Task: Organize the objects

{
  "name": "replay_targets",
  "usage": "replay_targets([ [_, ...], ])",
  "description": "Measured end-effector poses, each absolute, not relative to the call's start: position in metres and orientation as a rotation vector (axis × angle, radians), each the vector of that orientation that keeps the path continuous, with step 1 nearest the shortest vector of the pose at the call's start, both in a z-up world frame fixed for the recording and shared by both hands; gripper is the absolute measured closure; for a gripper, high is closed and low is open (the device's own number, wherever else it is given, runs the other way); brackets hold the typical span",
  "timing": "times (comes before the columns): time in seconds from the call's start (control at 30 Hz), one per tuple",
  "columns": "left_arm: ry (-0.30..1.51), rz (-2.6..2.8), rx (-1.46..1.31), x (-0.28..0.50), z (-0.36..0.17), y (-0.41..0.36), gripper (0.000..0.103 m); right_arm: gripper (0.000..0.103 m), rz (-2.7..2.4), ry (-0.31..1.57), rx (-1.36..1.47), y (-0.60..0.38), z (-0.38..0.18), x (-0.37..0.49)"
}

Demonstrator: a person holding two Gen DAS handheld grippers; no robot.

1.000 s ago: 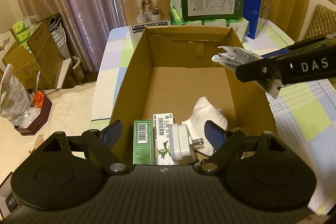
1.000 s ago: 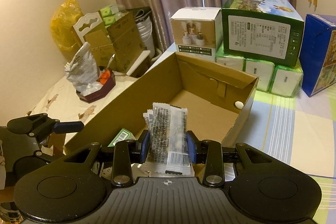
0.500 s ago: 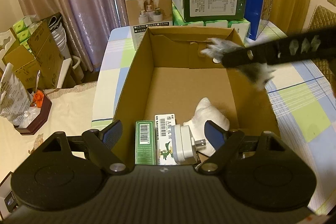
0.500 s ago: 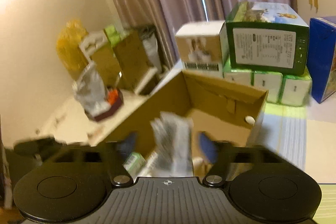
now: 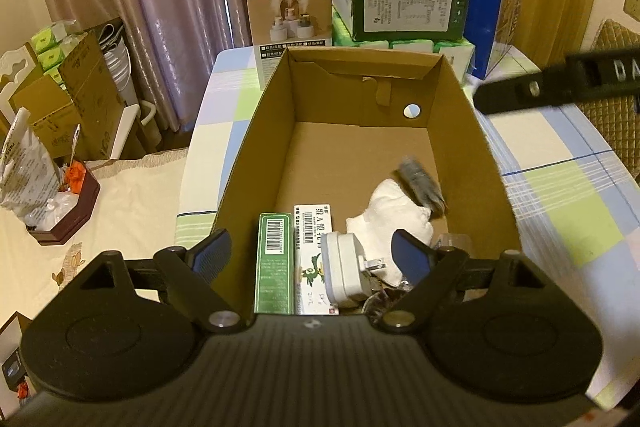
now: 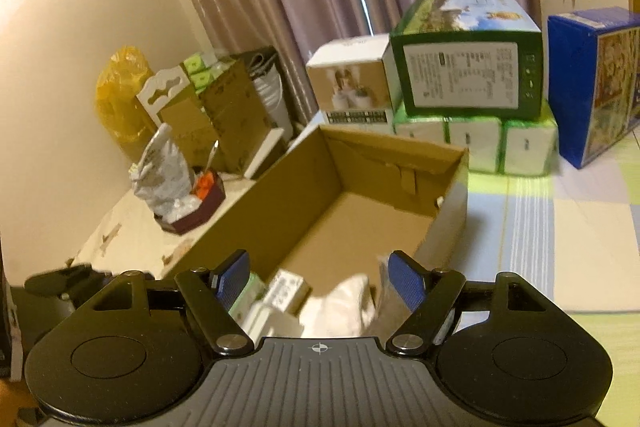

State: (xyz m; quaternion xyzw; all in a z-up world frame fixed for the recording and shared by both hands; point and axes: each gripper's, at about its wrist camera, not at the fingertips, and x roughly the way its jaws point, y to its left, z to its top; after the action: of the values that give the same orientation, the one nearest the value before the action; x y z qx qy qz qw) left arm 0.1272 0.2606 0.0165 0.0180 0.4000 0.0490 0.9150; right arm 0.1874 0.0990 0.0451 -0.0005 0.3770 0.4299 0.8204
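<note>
Deposit step: the packet (image 5: 420, 183) lies blurred inside the cardboard box (image 5: 256, 131), beside the white cloth (image 5: 394, 215). Right gripper (image 6: 318, 281) and left gripper (image 5: 310, 253) gape wide, empty. Next: fetch another item.

Each gripper — left gripper (image 5: 310, 253), right gripper (image 6: 318, 277) — has a ribbed black body, silver screws and blue-padded fingers (image 6: 407, 279).
</note>
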Motion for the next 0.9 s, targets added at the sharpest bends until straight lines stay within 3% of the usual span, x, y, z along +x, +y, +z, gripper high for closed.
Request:
replay_targets([
  [0.27, 0.8, 0.11, 0.031, 0.102, 0.036, 0.246, 0.009, 0.022, 0.884, 0.802, -0.022, 0.072, 0.054, 0.156],
  [0.4, 0.781, 0.121, 0.019, 0.086, 0.048, 0.239, 0.001, 0.013, 0.884, 0.805, -0.006, 0.057, 0.062, 0.137],
  [0.9, 0.724, 0.156, -0.043, 0.019, 0.074, 0.222, 0.001, 0.005, 0.83, 0.752, -0.084, 0.014, 0.078, 0.061],
])
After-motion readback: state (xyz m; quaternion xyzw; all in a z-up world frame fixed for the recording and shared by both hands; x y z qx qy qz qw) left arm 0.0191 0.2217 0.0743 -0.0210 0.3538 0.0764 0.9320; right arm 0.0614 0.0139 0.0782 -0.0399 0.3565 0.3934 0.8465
